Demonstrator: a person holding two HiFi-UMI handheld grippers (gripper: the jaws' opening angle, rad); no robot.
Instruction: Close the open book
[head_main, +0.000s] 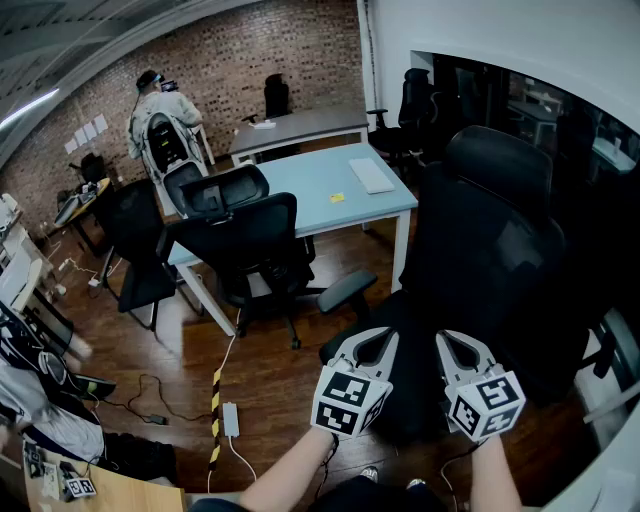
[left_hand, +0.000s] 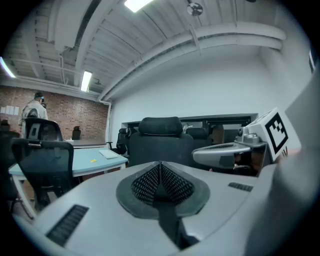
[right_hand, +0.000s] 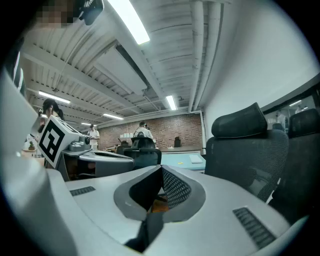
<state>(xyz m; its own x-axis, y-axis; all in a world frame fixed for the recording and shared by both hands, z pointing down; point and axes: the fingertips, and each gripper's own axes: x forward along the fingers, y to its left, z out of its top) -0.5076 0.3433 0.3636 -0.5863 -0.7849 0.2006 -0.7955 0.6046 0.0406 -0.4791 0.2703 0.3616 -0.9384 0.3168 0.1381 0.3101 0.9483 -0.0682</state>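
No open book shows in any view. In the head view my left gripper (head_main: 376, 341) and right gripper (head_main: 456, 343) are held side by side close to my body, over the floor, pointing at a big black office chair (head_main: 490, 240). Both are shut with nothing between the jaws. In the left gripper view the left gripper (left_hand: 161, 165) has its pads meeting at the tip, and the right gripper (left_hand: 225, 152) shows beside it. In the right gripper view the right gripper (right_hand: 161, 170) is closed too. A flat white object (head_main: 372, 175) lies on the light blue table (head_main: 300, 190); I cannot tell what it is.
Two black chairs (head_main: 250, 245) stand against the blue table's near side. A grey desk (head_main: 300, 127) stands by the brick wall, and a person (head_main: 160, 105) stands at the back left. Cables and a power strip (head_main: 230, 418) lie on the wooden floor.
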